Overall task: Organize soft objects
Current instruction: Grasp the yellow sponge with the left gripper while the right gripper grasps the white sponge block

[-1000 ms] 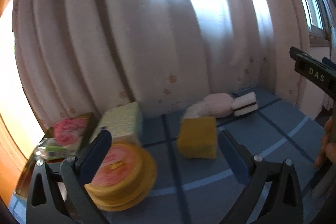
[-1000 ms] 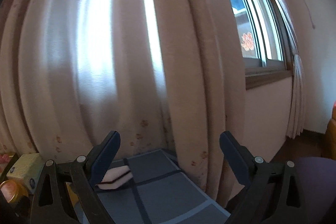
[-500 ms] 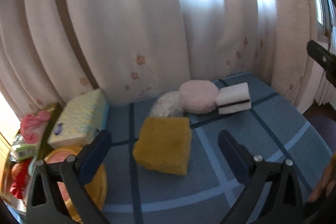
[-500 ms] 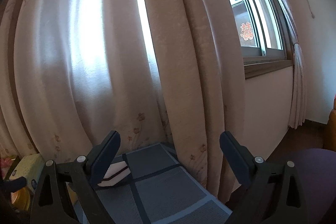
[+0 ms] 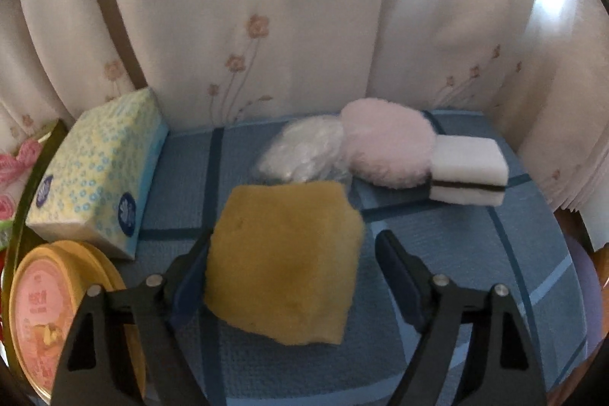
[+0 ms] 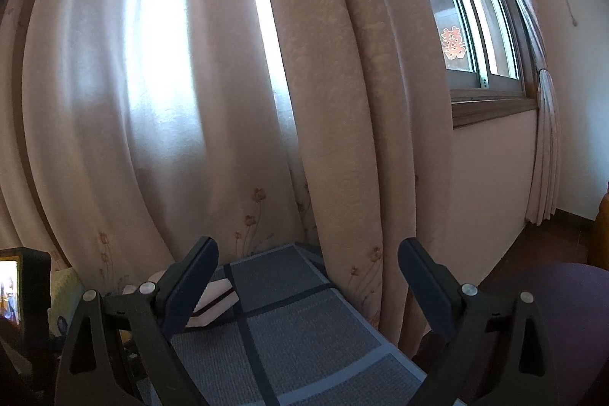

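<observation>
In the left wrist view a yellow sponge [image 5: 283, 259] lies on the blue checked tablecloth [image 5: 475, 253]. My left gripper [image 5: 293, 246] is open around it, the left finger at the sponge's left edge and the right finger a little apart from its right edge. Behind the sponge lie a clear plastic bag of white stuff [image 5: 304, 151], a pink fluffy puff [image 5: 386, 143] and a white sponge with a dark stripe [image 5: 468, 175]. My right gripper [image 6: 306, 271] is open and empty above the table's right end; the white sponge [image 6: 213, 299] shows behind its left finger.
A tissue box [image 5: 99, 170] and a round yellow tin with a pink lid [image 5: 42, 314] stand at the left. Pink flowers [image 5: 15, 158] sit at the far left edge. Curtains [image 6: 228, 101] hang right behind the table. The table's right corner drops off beside a purple seat [image 6: 552, 311].
My left gripper has moved forward and down to the yellow sponge, which now sits between its fingers. My right gripper has hardly moved.
</observation>
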A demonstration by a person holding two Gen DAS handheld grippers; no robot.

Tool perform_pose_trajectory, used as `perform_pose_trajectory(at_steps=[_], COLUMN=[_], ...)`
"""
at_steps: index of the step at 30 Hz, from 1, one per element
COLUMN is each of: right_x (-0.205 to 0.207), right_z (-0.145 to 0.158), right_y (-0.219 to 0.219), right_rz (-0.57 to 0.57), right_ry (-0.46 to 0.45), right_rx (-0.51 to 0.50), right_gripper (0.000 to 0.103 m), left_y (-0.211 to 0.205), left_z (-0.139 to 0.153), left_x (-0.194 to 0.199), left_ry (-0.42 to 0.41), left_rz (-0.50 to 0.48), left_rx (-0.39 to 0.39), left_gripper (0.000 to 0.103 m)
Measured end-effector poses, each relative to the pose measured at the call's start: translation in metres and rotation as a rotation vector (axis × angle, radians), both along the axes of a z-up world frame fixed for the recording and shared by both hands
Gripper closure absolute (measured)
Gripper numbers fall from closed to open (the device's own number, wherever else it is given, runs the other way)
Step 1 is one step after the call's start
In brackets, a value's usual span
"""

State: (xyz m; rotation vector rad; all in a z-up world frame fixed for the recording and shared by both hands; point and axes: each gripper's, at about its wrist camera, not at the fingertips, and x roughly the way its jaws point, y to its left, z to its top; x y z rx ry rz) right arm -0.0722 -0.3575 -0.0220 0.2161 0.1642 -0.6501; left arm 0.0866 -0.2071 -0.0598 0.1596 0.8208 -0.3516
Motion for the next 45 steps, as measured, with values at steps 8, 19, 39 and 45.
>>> perform_pose_trajectory(at_steps=[8,19,39,45], right_x=[0.004,0.011,0.117,0.131], right_z=[-0.001,0.001,-0.054,-0.069], right_y=[0.001,0.009,-0.046,-0.055], right_rz=[0.003,0.005,0.401,0.492], right_ry=[0.026,0.058,0.242,0.182], right_rx=[0.005,-0.038,0.649,0.781], right_gripper=[0.006,0.006,0.035,0.057], left_y=[-0.005,0.028,0.060,0.059], left_z=[-0.003,0.007,0.041,0.041], left_x=[0.004,0.000,-0.023,-0.023], left_ry=[0.021,0.037,-0.190,-0.190], left_rz=[-0.027,-0.070,-0.003,0.012], left_rx=[0.018,-0.206,-0.335,-0.322], left_gripper=[0.025,0.046,0.046,0.046])
